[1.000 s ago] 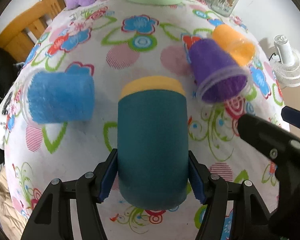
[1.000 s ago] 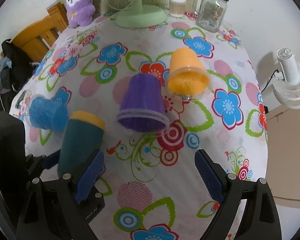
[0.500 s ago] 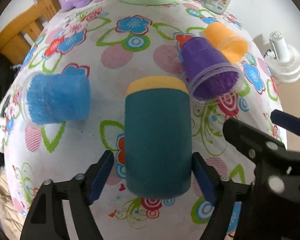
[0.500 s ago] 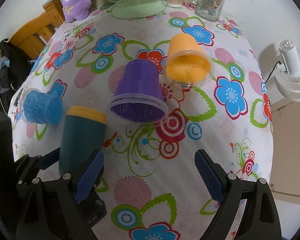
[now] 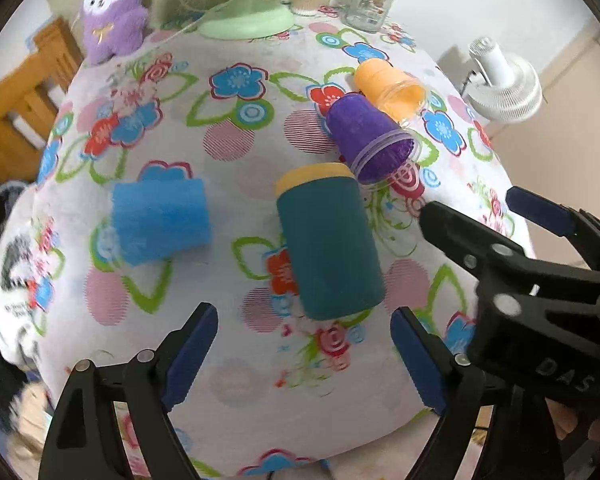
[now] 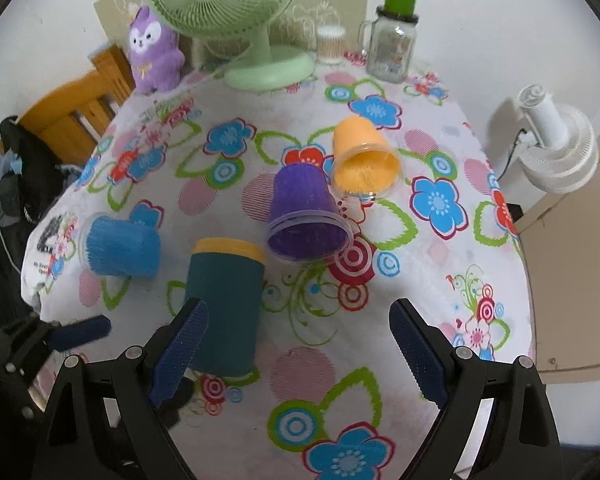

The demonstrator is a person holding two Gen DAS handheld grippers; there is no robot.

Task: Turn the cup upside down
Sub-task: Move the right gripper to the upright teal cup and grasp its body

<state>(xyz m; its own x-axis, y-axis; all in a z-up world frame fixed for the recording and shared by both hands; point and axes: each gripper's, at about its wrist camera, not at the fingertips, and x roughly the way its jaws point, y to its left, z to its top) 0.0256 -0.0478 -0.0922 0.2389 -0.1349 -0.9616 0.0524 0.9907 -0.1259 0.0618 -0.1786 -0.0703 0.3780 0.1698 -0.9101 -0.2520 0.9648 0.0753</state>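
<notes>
**Teal cup standing free, both grippers spread**

Left wrist view: left gripper (image 5: 302, 354) spread wide, blue pads (image 5: 190, 354) clear of everything, nothing between them. Teal cup (image 5: 328, 242) with yellow band at its upper end standing on the floral tablecloth (image 5: 228, 364), just ahead of the pads, untouched. Blue cup (image 5: 160, 220) on its side to the left. Purple cup (image 5: 370, 144) on its side beyond the teal cup, mouth toward the right; orange cup (image 5: 390, 88) on its side just behind it, touching or nearly so. Right gripper (image 5: 500, 220) entering from the right edge, near the teal cup, not in contact. Purple plush toy (image 5: 114, 8), green fan base (image 5: 248, 20) and glass jar (image 5: 370, 0) at the far table edge; white fan (image 5: 502, 80) off the table, right.

Right wrist view: right gripper (image 6: 298, 354) likewise spread, empty. Teal cup (image 6: 224, 300) behind the left pad (image 6: 178, 354), partly hidden; contact not determinable. Blue cup (image 6: 120, 246), purple cup (image 6: 304, 216), orange cup (image 6: 362, 154) all lying on their sides. Left gripper (image 6: 80, 332) tip visible at lower left.
</notes>
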